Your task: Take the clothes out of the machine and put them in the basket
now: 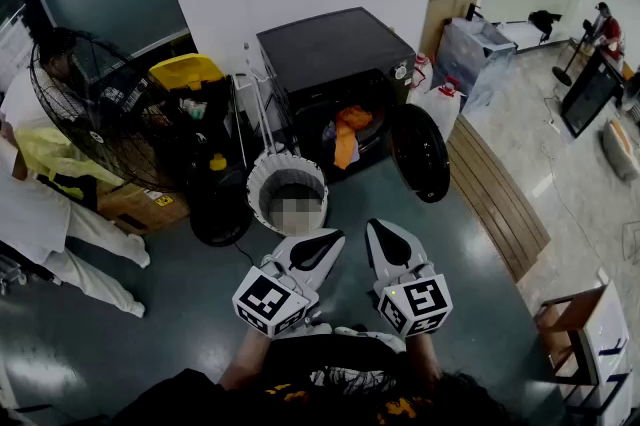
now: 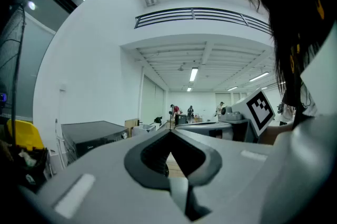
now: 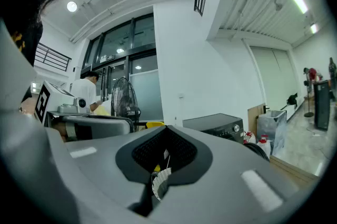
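While the left hand-held gripper and the right hand-held gripper hang side by side above the floor, each has its jaws pressed together on nothing. Orange clothes spill from the mouth of the black washing machine, whose round door stands open. A white basket stands on the floor just in front of the machine, left of the door.
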`<state>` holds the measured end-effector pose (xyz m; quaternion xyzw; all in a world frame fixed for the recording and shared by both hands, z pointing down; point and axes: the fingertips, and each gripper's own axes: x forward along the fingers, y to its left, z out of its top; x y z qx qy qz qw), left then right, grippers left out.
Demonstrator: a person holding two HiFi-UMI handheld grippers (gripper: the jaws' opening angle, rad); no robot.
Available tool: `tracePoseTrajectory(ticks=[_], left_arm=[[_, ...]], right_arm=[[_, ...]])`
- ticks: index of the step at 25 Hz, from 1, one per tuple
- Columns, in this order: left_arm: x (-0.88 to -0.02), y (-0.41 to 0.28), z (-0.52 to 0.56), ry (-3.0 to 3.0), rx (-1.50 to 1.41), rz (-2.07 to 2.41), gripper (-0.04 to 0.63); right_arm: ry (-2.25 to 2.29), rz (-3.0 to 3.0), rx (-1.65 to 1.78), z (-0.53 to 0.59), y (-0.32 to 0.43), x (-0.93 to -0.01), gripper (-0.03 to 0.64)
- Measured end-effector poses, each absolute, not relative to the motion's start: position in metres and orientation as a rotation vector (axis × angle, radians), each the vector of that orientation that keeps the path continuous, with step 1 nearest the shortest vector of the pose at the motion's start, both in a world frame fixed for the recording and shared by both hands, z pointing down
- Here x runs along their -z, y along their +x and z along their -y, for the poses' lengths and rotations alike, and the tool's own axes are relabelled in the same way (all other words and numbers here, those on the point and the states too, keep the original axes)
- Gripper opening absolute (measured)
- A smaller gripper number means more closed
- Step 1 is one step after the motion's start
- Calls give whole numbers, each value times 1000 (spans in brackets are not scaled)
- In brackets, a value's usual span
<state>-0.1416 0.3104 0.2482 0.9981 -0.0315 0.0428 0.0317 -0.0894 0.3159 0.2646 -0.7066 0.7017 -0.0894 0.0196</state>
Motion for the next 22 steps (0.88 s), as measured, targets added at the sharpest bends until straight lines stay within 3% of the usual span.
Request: tracePoseTrajectory(ticks=[22], left_arm=[[-259,-103,-363,3051,-132,218,0]], right_arm=[[-2101,-2269,269,-371,-50,-277,35]])
